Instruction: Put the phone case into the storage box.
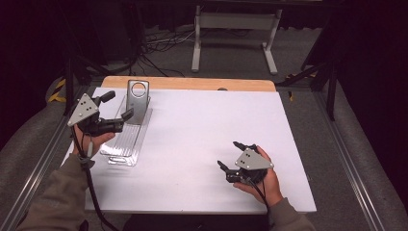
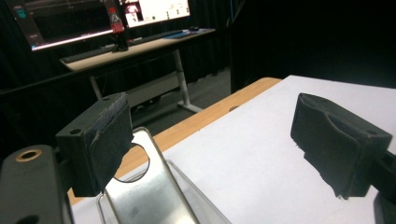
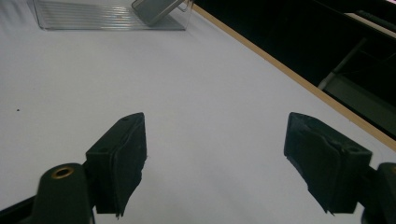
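Note:
A clear ribbed plastic tray [image 1: 124, 139] lies at the table's left. A grey metal plate with a round hole [image 1: 137, 100] stands tilted at the tray's far end. My left gripper [image 1: 118, 104] hangs open over the tray, just left of that plate, with nothing between its jaws. In the left gripper view the metal plate [image 2: 149, 191] rises between the spread jaws, near the left pad [image 2: 109, 140]. My right gripper [image 1: 232, 155] is held low over the white table near the front right, open and holding nothing. In the right gripper view the tray [image 3: 102, 16] lies far off.
The white tabletop [image 1: 202, 130] has a wooden strip [image 1: 192, 83] along its far edge. A white desk frame [image 1: 235, 33] and cables stand on the floor beyond. Metal rails run along both sides of the table.

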{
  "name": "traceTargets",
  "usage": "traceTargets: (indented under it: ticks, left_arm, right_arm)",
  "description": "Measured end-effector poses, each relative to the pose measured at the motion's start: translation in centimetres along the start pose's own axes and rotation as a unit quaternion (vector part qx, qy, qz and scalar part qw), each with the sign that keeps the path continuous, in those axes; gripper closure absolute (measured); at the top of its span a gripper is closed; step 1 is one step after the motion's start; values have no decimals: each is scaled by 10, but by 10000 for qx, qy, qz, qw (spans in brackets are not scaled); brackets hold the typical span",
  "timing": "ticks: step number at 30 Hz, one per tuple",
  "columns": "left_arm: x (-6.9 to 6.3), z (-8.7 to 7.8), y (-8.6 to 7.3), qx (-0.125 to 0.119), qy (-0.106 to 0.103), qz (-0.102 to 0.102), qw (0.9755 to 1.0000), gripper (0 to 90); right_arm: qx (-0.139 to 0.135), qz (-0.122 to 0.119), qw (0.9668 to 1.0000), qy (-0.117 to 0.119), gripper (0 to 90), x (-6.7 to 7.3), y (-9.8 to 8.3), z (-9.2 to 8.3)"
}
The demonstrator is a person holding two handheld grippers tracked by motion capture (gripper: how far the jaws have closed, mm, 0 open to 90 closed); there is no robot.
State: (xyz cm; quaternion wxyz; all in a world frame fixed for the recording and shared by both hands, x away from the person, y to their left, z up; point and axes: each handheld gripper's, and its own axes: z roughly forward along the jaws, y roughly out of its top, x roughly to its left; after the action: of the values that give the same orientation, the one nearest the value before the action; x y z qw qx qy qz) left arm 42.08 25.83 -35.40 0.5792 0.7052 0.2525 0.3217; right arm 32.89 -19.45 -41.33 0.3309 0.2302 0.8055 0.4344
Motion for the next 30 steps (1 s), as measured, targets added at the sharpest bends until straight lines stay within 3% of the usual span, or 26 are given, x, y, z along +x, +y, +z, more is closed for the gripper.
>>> traceTargets:
  ticks: [5, 14, 23, 30]
  left_arm:
    - [-12, -3, -1, 4, -136, 112, 9998, 122]
    - [-20, -8, 0, -124, -151, 78, 9998, 104]
    - [-33, -13, -1, -240, -314, 42, 9992, 87]
    - [-44, -15, -2, -222, -402, 141, 9988, 85]
  right_arm:
    - [5, -24, 10000, 5, 218, 2, 0, 0]
    - [-27, -52, 10000, 17, 219, 5, 1, -2]
    - [-53, -48, 10000, 12, 218, 5, 2, -6]
    - [-78, -30, 10000, 3, 217, 8, 2, -7]
